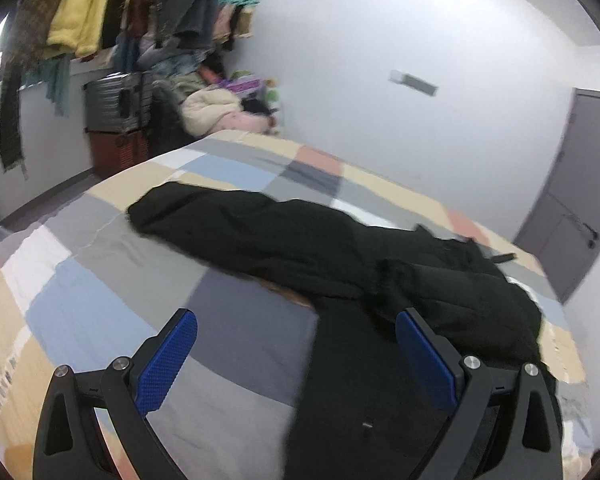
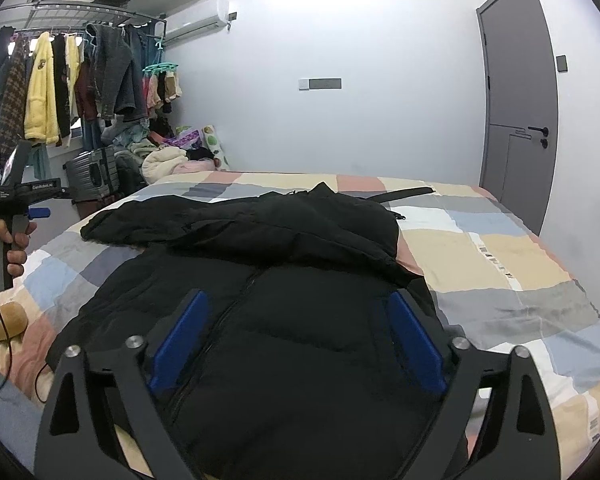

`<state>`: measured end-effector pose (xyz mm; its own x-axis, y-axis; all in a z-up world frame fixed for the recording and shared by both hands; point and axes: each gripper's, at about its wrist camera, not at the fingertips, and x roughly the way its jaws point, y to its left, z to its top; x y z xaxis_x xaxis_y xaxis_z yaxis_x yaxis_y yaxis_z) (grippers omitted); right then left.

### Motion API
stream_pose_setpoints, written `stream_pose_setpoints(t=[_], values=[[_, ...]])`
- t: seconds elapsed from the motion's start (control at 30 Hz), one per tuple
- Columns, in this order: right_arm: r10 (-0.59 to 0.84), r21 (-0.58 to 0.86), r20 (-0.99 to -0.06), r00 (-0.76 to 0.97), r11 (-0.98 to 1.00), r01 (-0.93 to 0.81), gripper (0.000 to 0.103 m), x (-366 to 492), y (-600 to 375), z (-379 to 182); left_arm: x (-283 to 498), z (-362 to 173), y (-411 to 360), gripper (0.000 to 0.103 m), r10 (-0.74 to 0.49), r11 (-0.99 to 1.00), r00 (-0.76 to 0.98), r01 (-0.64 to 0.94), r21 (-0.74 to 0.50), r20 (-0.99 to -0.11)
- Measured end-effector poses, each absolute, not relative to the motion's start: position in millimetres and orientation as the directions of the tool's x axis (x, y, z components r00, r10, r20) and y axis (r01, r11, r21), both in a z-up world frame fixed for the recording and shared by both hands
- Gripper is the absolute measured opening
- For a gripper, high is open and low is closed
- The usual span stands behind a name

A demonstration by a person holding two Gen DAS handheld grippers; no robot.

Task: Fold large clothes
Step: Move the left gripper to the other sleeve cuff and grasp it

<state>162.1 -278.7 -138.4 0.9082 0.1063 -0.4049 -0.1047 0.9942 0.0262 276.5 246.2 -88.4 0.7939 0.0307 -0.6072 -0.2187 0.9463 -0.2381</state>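
Observation:
A large black padded jacket [image 2: 284, 280] lies front up on the checked bed cover [image 2: 500, 264], zip down its middle, one sleeve folded across the chest and stretching out to the left. It also shows in the left wrist view [image 1: 340, 264]. My right gripper [image 2: 296, 308] is open and empty, hovering over the jacket's lower front. My left gripper [image 1: 296, 324] is open and empty, above the bed at the jacket's left side, its right finger over the black cloth. It shows in the right wrist view [image 2: 20, 196] held up at the left.
A rail of hanging clothes [image 2: 60, 80] and a grey suitcase [image 2: 92, 172] stand beyond the bed at the far left, with a pile of clothes [image 2: 172, 160] in the corner. A grey door [image 2: 520, 100] is on the right. A black strap [image 2: 404, 194] lies behind the jacket.

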Motion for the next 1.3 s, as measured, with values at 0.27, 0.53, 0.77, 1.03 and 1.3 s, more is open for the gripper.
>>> stream_pose_setpoints(t=[0.27, 0.53, 0.77, 1.03, 1.3], values=[[0.075, 0.001, -0.439, 0.895, 0.997, -0.083, 0.103, 183.8, -263.1, -147.3, 315.9, -127.4, 323.6, 0.101, -0.008, 0.882, 0.766, -0.298, -0.365, -0.643], [0.050, 0.019, -0.455, 0.889, 0.999, -0.046, 0.103, 208.8, -254.6, -152.6, 366.2, -179.4, 422.2, 0.101, 0.011, 0.785, 0.764, -0.406, -0.468, -0.645], [0.039, 0.070, -0.520, 0.853, 0.998, -0.002, 0.103, 240.5, -254.7, -166.3, 399.3, -236.6, 476.4, 0.100, -0.044, 0.619, 0.803, -0.444, -0.647, -0.594], [-0.059, 0.010, -0.560, 0.826, 0.997, 0.078, 0.103, 278.5, -252.8, -186.5, 466.7, -276.0, 487.3, 0.100, 0.003, 0.629, 0.806, -0.461, -0.626, -0.591], [-0.083, -0.016, -0.599, 0.796, 0.996, 0.092, 0.103, 302.3, -252.2, -202.9, 516.2, -279.0, 505.6, 0.099, 0.056, 0.623, 0.813, -0.482, -0.616, -0.580]])
